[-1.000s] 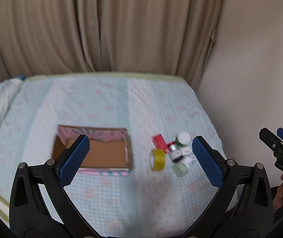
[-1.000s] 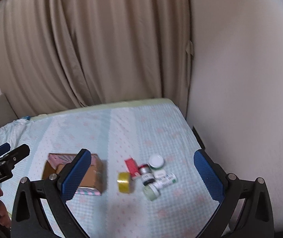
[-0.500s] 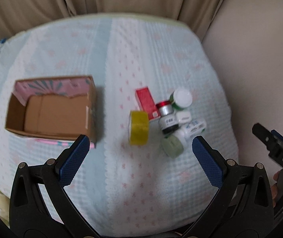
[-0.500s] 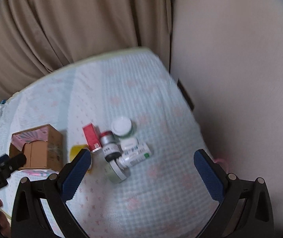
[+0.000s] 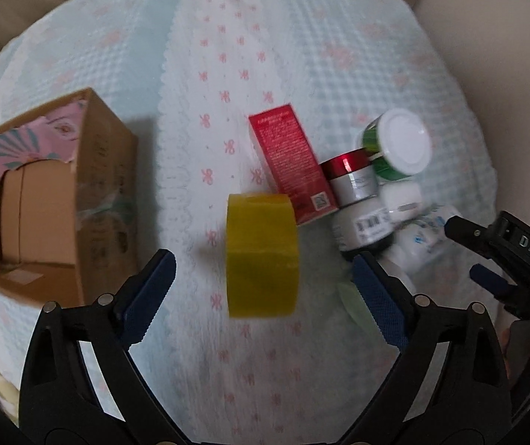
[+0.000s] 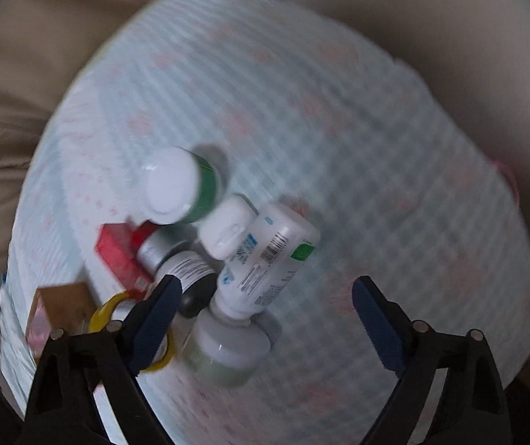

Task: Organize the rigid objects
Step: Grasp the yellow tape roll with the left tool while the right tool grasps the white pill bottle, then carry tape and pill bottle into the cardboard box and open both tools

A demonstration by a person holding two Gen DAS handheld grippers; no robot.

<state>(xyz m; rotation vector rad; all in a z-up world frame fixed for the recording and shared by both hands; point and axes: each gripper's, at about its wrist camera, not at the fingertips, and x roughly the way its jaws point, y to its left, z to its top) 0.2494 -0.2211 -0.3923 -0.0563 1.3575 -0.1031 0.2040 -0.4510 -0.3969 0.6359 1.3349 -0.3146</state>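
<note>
Nothing looks sorted yet, in my judgement: every loose item lies on the bed point(image 5: 265, 371) and the box shows no loose item inside. Nearest, the left claw point(image 5: 263, 289) has its jaws apart but closing, empty, straddling the yellow tape roll point(image 5: 261, 256) without touching it. The right claw point(image 6: 266, 313) is likewise closing on nothing, above the white bottle point(image 6: 265, 259) and pale green jar point(image 6: 227, 352). Further off sit the red carton point(image 5: 290, 165) and the white-capped green jar point(image 5: 398, 144), huddled together. The cardboard box point(image 5: 38, 204) waits at the left.
</note>
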